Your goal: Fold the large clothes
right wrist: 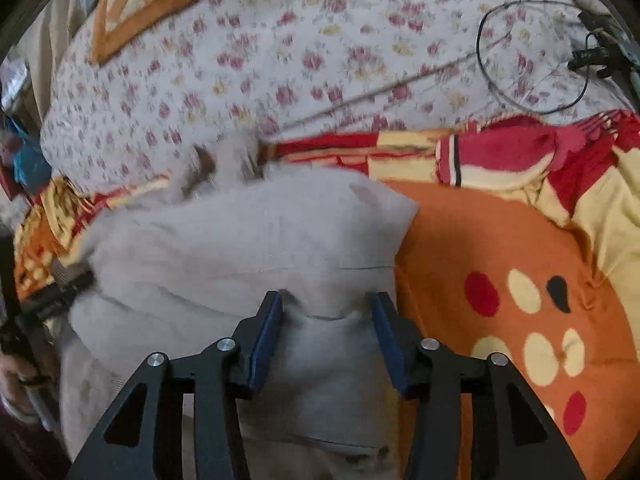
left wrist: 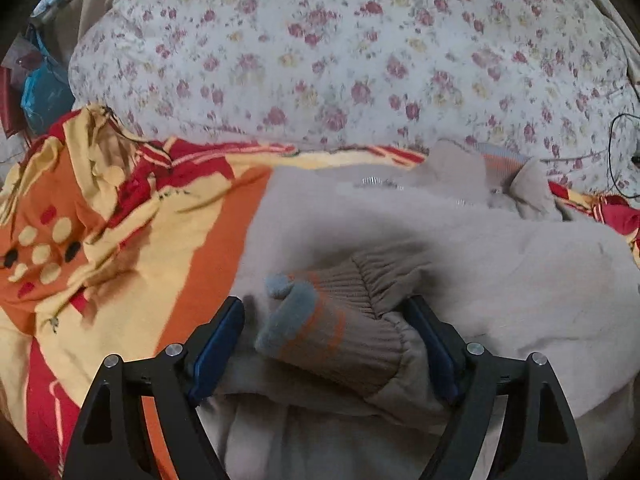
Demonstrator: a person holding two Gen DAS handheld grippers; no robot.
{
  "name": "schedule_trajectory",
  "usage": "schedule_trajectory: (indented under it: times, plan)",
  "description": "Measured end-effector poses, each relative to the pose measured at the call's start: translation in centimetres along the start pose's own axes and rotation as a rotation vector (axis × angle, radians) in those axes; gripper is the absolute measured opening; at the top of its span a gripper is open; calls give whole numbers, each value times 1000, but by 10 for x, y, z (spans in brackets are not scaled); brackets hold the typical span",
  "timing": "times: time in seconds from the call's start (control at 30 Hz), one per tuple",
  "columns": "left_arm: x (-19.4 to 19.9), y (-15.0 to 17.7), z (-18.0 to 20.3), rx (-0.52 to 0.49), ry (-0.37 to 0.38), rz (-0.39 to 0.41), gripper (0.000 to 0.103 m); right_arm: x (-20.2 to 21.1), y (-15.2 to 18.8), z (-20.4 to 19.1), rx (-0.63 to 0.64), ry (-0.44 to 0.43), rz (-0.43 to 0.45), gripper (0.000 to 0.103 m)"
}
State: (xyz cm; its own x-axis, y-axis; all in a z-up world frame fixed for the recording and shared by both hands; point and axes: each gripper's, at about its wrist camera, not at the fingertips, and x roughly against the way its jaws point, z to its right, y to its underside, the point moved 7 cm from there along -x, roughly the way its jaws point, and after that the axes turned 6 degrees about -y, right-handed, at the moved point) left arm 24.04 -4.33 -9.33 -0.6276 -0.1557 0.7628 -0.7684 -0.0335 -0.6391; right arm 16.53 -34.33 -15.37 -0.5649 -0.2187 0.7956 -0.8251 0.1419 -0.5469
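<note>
My left gripper [left wrist: 332, 344] stands wide open, the jacket's [left wrist: 460, 240] ribbed cuff [left wrist: 360, 320] lying loose between the jaws, sleeve running ahead and right. My right gripper [right wrist: 328, 340] is half open astride a fold of it, gripping nothing; the body lies just ahead on the blanket [right wrist: 500, 240].

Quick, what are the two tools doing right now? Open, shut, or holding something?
Left tool: open, the jacket's ribbed cuff lies between its fingers, not pinched.
Right tool: open, a fold of the beige jacket sits between its fingers, not pinched.

Both grippers [left wrist: 328, 344] [right wrist: 328, 336] agape, angled down
</note>
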Motion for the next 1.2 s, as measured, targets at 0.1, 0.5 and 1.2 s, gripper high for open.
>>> schedule_trajectory:
  times: [0.1,0.5,1.2]
  plan:
    - [6,2,1,-12,-22,16,82,14,-9,-15,39,-24,58,49]
    - [-25,11,9,-74,-77,-15,86,-58,-22,-3,73,70,-34,45]
    - [29,28,-12,-35,-39,-8,85,7,37,-10,113,108,-72,52]
